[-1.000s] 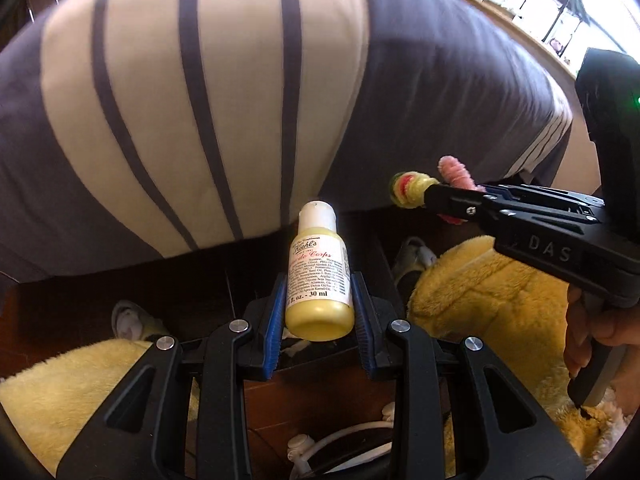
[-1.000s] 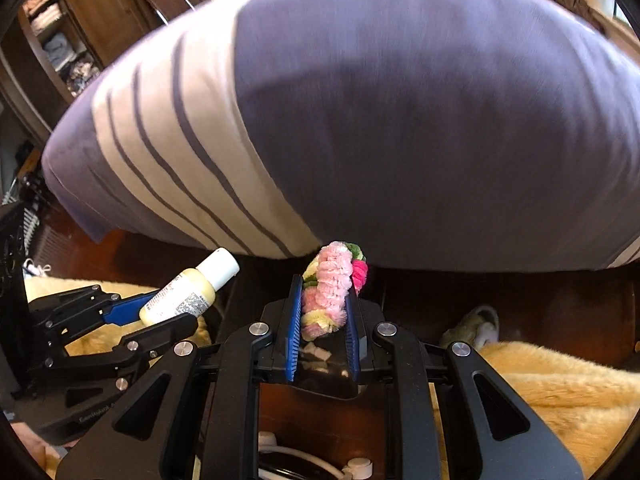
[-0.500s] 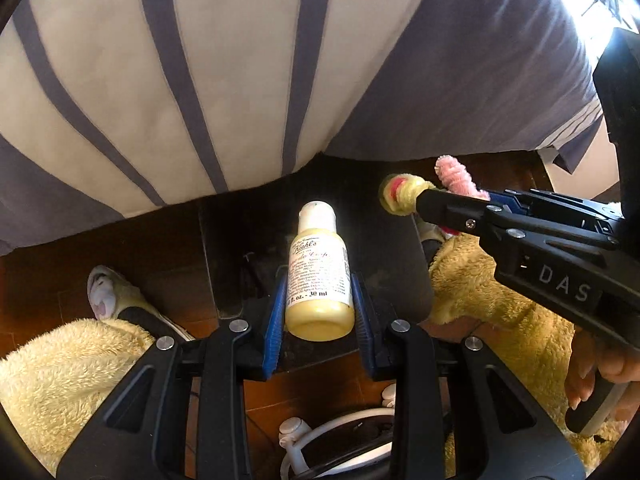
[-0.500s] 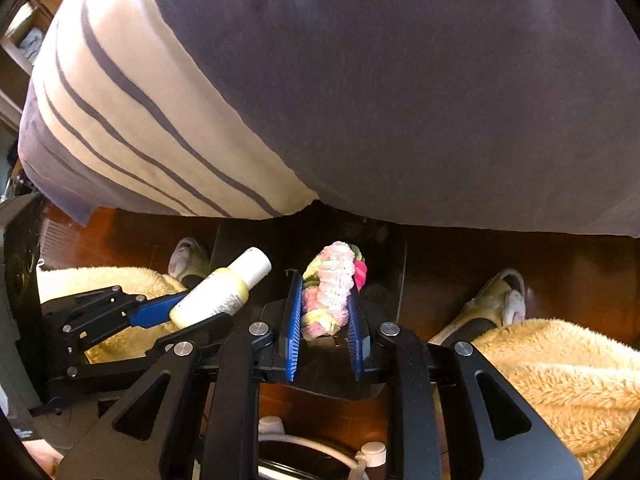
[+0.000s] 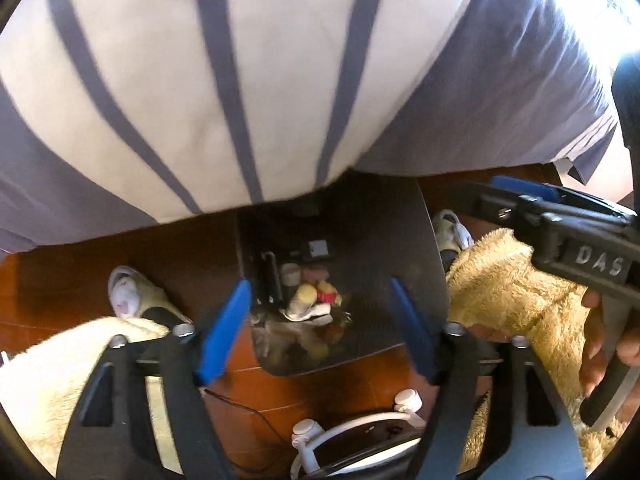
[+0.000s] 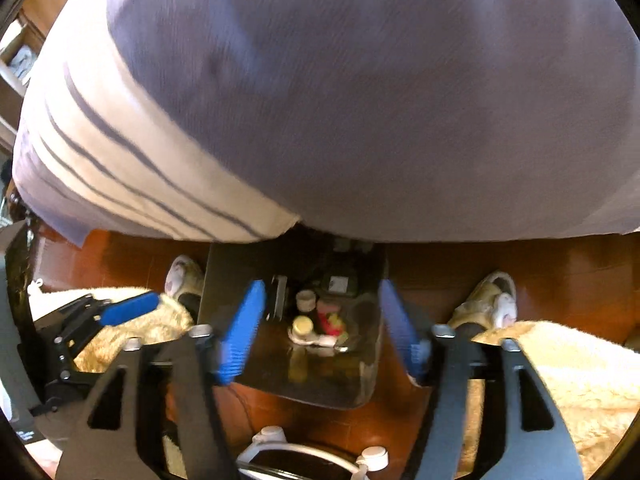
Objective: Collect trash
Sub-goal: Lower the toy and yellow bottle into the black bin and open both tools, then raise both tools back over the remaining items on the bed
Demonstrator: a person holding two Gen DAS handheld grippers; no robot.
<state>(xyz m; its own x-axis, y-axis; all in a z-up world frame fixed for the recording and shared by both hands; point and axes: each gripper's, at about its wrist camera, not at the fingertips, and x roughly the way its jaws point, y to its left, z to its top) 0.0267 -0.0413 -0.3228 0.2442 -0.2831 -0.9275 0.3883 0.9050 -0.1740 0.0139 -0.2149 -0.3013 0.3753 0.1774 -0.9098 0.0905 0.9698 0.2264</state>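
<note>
A dark bin (image 5: 420,264) stands on the wooden floor under both grippers. Inside it, among other rubbish, lie the small yellow bottle (image 5: 306,293) and the pink, red and yellow fuzzy band (image 5: 327,297). My left gripper (image 5: 318,284) hangs over the bin, its jaws opening, with nothing between its blue pads. The right wrist view shows the same bin (image 6: 372,384), the bottle (image 6: 302,325) and the band (image 6: 332,318) below my right gripper (image 6: 322,286), whose jaws are also opening and empty. Each gripper shows from the side in the other's view.
A large blue-grey and cream striped cloth (image 5: 248,80) bulges over the bin's far side. The person's fluffy yellow trouser legs (image 5: 508,292) and slippers (image 5: 126,292) flank the bin. A white ringed device with a cable (image 5: 352,432) sits near the bottom edge.
Both grippers sank toward the bin and their jaws spread wide. The yellow bottle left the left gripper and the fuzzy band left the right one; both now lie in the bin.
</note>
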